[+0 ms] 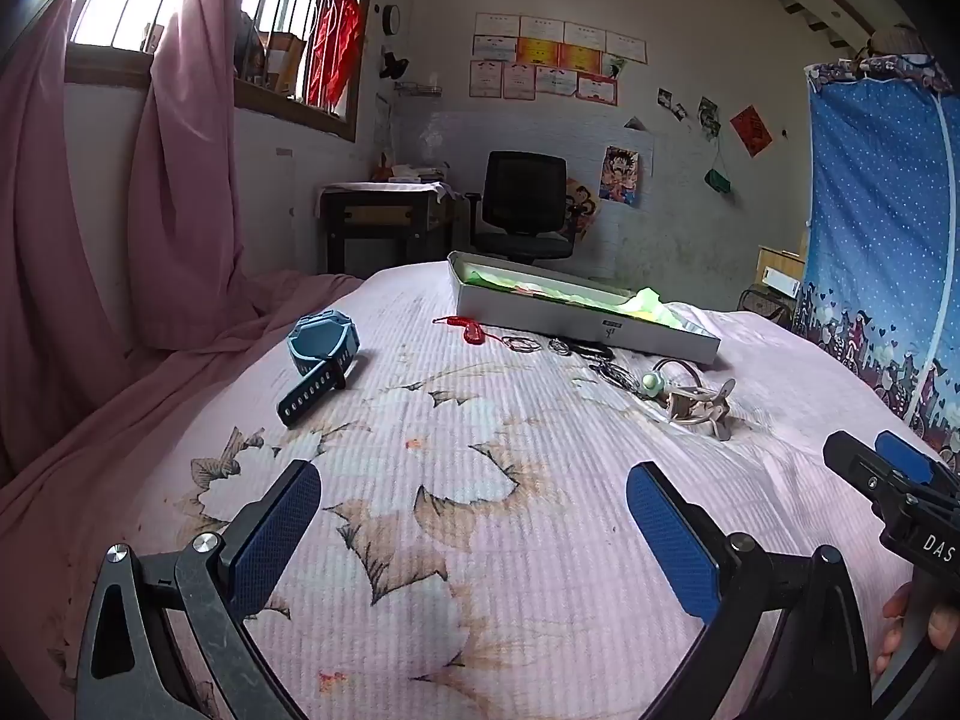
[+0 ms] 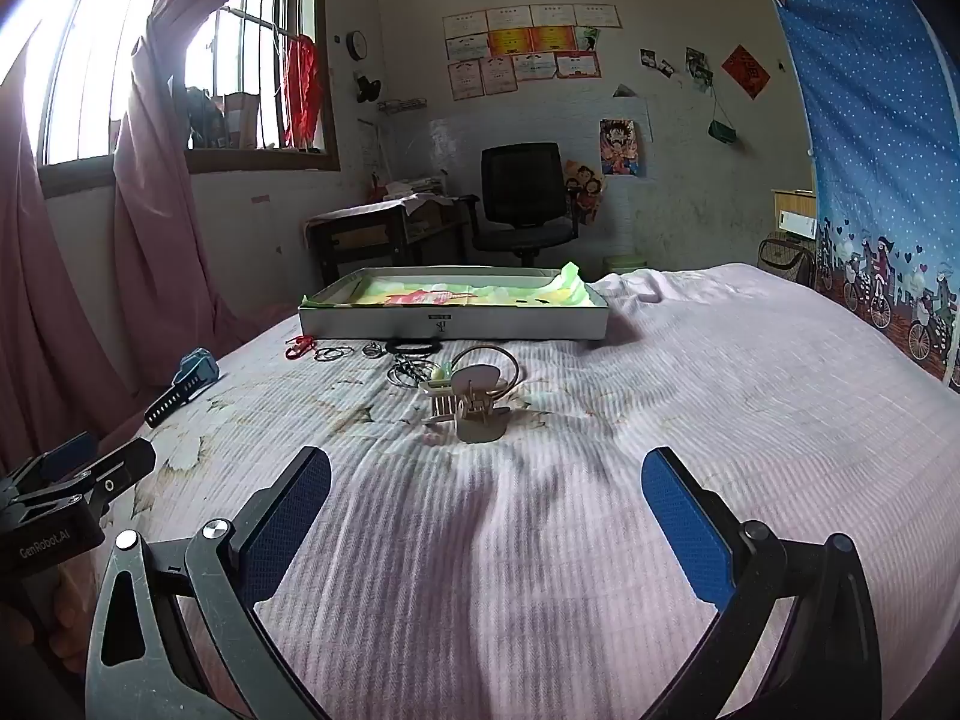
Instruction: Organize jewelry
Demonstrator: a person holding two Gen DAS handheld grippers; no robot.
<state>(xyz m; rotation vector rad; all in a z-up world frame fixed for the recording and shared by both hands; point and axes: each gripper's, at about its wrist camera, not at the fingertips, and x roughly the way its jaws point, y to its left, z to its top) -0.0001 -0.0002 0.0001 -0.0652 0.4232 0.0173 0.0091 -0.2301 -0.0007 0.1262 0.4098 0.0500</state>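
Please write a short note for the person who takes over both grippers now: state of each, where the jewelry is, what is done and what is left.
Left gripper: open, holding nothing, above the bed.
Right gripper: open, holding nothing.
Blue watch: on the bed, far left of the row.
Red clasp, thin rings, black loop and bangles: in a row before the box.
Beige hair clip: nearest the right gripper, touching the bangles.
Done: nothing seems packed; I see no jewelry in the box.
Left: move every piece into it.
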